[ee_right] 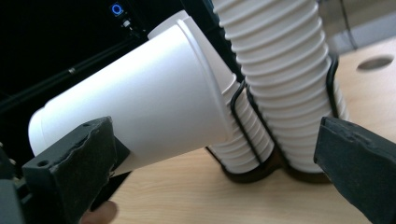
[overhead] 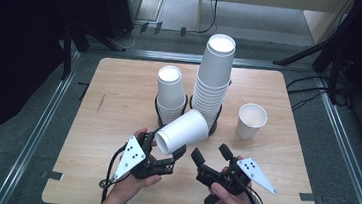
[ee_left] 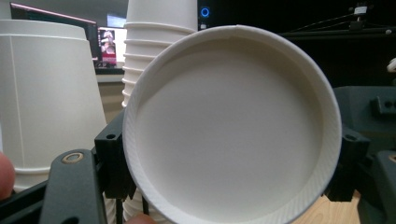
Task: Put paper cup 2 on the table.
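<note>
High view: two stacks (overhead: 171, 95), two loose cups (overhead: 182, 132).

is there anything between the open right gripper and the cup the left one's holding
Nothing visible. The right gripper stands open just right of the paper cup that the left gripper clamps near its base, with only bare table between them.

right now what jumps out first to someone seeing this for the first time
The eye goes to the white paper cup held on its side above the near middle of the table, clamped at its base by the left gripper. Behind it two stacks of cups stand in black wire holders, the tall stack towering over the short stack. A single upright cup stands alone to the right, and the right gripper waits open near the held cup.
</note>
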A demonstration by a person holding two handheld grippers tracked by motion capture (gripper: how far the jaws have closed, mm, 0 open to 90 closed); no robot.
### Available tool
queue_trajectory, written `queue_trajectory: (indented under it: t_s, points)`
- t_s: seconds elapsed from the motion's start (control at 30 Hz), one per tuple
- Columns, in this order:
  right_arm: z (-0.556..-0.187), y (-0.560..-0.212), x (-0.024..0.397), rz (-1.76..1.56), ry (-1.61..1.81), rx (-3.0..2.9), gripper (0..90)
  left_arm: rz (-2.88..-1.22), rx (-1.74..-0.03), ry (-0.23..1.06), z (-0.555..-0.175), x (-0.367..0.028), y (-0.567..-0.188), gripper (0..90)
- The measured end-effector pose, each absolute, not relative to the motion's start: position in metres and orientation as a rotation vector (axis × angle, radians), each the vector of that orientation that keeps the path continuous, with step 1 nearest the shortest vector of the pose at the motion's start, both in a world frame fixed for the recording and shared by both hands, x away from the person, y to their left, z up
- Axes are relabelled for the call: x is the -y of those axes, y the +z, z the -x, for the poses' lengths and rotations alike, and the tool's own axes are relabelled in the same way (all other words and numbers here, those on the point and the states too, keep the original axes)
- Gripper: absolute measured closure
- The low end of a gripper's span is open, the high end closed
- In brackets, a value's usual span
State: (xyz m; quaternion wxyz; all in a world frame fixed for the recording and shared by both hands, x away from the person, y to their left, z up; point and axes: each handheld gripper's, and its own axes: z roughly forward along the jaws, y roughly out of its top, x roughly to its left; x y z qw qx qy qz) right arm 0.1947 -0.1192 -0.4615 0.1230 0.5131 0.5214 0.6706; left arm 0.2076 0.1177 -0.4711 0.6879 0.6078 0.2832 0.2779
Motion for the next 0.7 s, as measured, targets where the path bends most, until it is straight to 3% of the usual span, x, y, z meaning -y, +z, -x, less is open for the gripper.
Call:
queue_trajectory:
  t_s: [0.7]
  points:
    - [-0.209, -0.469, 0.113, -2.086, 2.365, -1.167, 0.0, -1.350, -0.638, 0.635, -0.208, -0.111, -0.478, 23.0]
